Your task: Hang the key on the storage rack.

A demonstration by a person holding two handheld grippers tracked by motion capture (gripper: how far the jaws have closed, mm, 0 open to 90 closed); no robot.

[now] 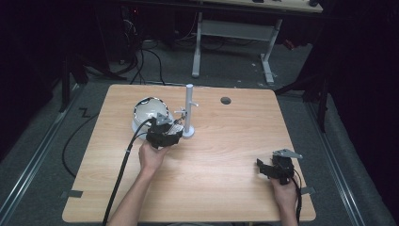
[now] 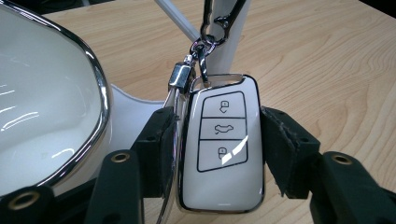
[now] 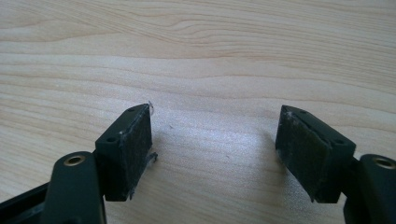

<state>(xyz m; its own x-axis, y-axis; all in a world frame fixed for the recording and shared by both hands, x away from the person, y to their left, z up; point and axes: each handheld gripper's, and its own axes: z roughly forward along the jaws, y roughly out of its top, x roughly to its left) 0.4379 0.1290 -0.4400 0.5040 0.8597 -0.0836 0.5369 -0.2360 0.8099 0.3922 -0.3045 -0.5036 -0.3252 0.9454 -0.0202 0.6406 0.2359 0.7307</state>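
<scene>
1. Gripping the car key fob [image 2: 223, 149] by its two long edges, the left gripper [image 2: 219, 156] has it clamped squarely between its pads, buttons facing the camera that rides on it.
2. The fob sits just in front of the white stand [image 1: 189, 110], low by its base, and its metal clasp [image 2: 217, 23] runs up to the stand; whether the clasp is hooked over a peg or merely beside it, I cannot tell.
3. A chrome connector [image 2: 180, 75] dangles at the fob's top corner, on the side away from the stand's post.
4. The white bowl [image 1: 149, 113], chrome-rimmed, stands just beside the stand, touching or nearly touching the left gripper's side.
5. My read: this is the hanging step, or the unhooking one, with the fob at the stand and the grip firm.
6. Next move, as I judge it: work the clasp's loop along the peg [image 1: 180, 112] with a small lift, keeping the fob upright so the ring does not snag, and keeping clear of the bowl.
7. Well away from the stand, near the table's [image 1: 226, 155] front corner, the right gripper [image 3: 215, 149] rests low over bare wood, jaws spread wide with nothing between them.
8. It looks parked; it could steady the stand's base if the post tips.
</scene>
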